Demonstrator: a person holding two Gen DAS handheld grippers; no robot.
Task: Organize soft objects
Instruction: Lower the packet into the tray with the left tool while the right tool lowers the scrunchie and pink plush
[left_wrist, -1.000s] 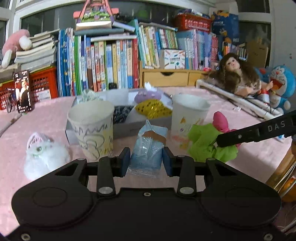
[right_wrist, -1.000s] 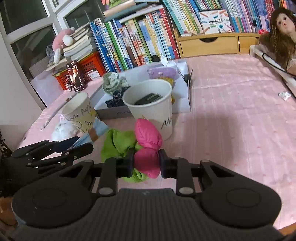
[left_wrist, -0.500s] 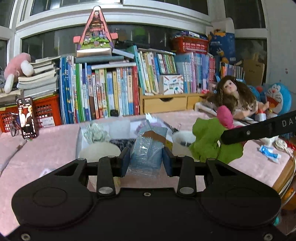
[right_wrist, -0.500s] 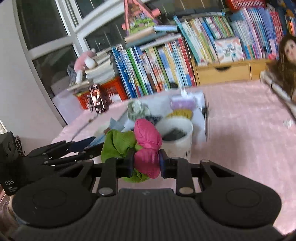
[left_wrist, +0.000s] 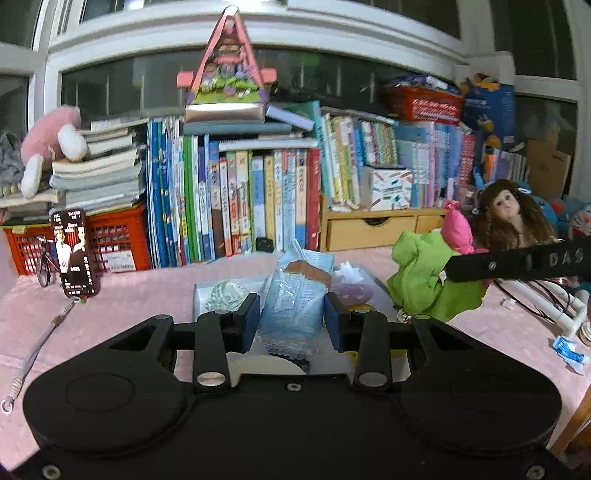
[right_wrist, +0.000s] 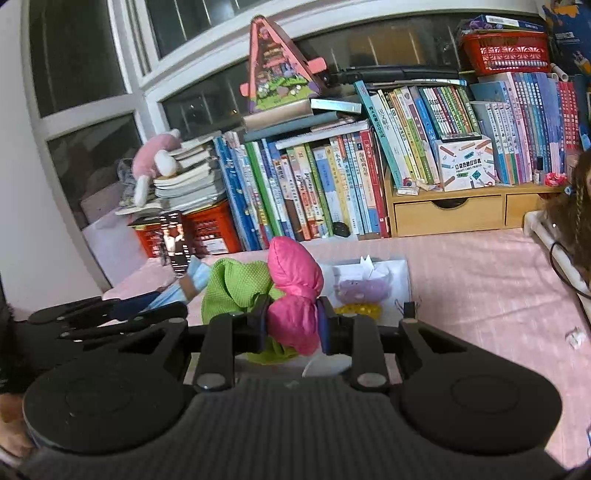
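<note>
My left gripper (left_wrist: 291, 321) is shut on a pale blue pack in clear wrap (left_wrist: 293, 299), held up above the pink table. My right gripper (right_wrist: 291, 323) is shut on the pink part of a green and pink soft toy (right_wrist: 291, 291). In the left wrist view that toy (left_wrist: 428, 273) hangs at the right, with the right gripper's black finger (left_wrist: 517, 260) beside it. The left gripper (right_wrist: 110, 321) and its blue pack (right_wrist: 195, 280) show at the left of the right wrist view. Below lies a white box (left_wrist: 201, 295) with soft items, among them a purple one (right_wrist: 360, 286) and a yellow one (right_wrist: 356, 310).
A row of books (left_wrist: 258, 195) and red crates (left_wrist: 114, 240) line the back of the pink cloth (right_wrist: 480, 280). A doll (left_wrist: 506, 218) and white pipes (left_wrist: 546, 302) lie at the right. A phone-like card (left_wrist: 74, 253) stands at the left, with a cord (left_wrist: 37, 347) beside it.
Both grippers rose from the table with their loads still held. The paper cups and the white fluffy toy dropped out of sight beneath them. The view now takes in the window.
</note>
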